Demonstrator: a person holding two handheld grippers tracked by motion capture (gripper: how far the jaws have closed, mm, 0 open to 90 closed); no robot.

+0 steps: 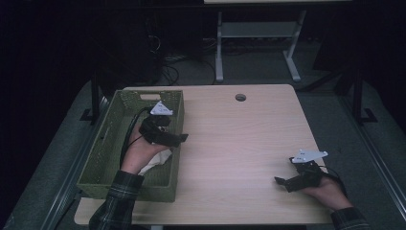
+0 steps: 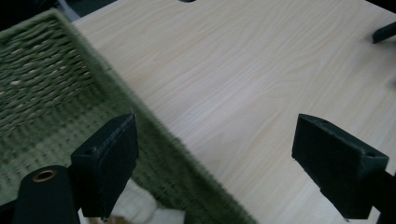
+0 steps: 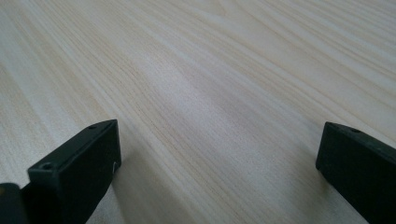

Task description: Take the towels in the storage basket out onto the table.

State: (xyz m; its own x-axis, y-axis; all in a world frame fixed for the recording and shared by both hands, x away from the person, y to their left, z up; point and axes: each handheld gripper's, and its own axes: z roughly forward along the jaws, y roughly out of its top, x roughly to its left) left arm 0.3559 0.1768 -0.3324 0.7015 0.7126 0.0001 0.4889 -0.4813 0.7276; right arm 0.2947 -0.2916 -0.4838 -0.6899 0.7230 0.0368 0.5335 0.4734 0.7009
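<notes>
A green woven basket stands on the left part of the light wooden table. A white cloth lies inside it, partly under the person's left hand. My left gripper hovers open over the basket's right wall. In the left gripper view its jaws straddle that basket rim, with the cloth just below the left jaw and nothing held. My right gripper rests low at the table's front right, open. Bare tabletop lies between the right gripper's jaws.
A round cable hole sits near the table's far edge. Behind the table are another desk's white legs and cables on the dark floor. Metal rails run along both sides. The other gripper's tip shows far off.
</notes>
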